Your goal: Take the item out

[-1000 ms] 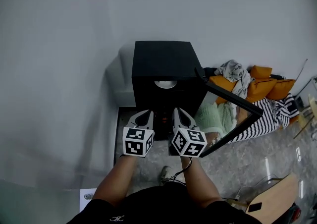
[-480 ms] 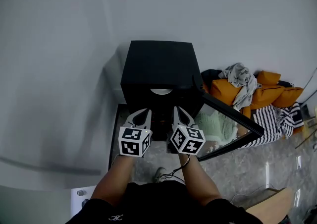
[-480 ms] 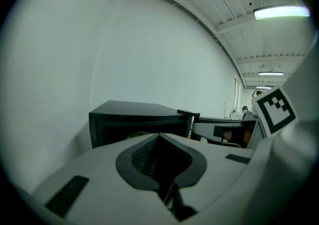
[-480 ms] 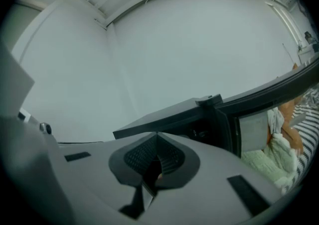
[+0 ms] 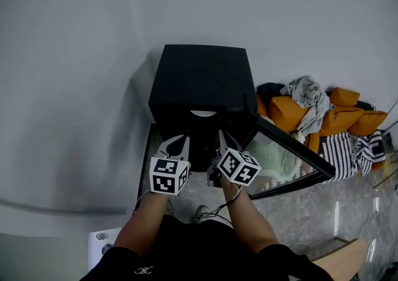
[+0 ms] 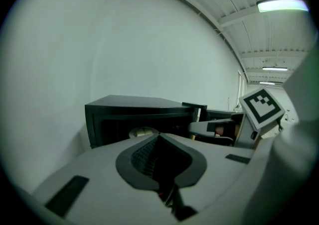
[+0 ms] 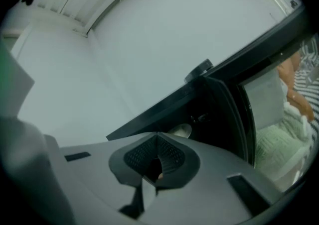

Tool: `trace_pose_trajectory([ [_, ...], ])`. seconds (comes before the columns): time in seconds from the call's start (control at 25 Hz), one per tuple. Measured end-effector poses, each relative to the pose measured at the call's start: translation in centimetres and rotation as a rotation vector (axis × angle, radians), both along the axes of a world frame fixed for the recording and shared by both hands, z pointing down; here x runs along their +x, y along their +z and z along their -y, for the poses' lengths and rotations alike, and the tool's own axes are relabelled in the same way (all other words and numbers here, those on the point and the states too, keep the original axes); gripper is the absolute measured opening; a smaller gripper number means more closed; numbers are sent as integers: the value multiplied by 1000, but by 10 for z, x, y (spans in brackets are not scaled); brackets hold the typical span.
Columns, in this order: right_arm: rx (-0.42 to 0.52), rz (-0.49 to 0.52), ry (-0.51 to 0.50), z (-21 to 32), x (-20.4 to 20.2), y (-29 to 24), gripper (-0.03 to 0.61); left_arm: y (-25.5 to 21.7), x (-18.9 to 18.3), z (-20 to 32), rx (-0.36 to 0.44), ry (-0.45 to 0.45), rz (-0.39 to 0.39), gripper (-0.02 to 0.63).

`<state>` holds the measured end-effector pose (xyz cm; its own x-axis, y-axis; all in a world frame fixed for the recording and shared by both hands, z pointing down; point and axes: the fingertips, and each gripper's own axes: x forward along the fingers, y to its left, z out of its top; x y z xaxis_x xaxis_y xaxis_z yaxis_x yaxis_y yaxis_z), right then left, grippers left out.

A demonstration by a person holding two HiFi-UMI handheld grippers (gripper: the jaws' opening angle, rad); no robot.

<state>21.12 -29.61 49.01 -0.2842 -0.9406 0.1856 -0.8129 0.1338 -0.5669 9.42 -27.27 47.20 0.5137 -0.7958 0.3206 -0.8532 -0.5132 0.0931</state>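
My left tool (image 5: 176,144) and right tool (image 5: 224,142) are pinched closed and empty; just ahead, the open black box (image 5: 202,81) holds a pale round item (image 5: 203,113).

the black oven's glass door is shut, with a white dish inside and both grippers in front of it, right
Not quite: the glass door is open, swung out to the right of the black oven, as the head view shows. The white dish is inside, and the left gripper and right gripper are in front.
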Motion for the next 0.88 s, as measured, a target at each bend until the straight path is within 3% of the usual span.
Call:
trace_pose_trajectory([
  [0.32,-122,390,78,25,-2,24,4,3,-8,9,9,79,40,0],
  [0.64,-240,746,163,51,-13,54,4,4,-29,16,-4,109,11,0],
  [0.88,-279,796,204,69,-21,73,3,9,-47,25,-10,101,1,0],
])
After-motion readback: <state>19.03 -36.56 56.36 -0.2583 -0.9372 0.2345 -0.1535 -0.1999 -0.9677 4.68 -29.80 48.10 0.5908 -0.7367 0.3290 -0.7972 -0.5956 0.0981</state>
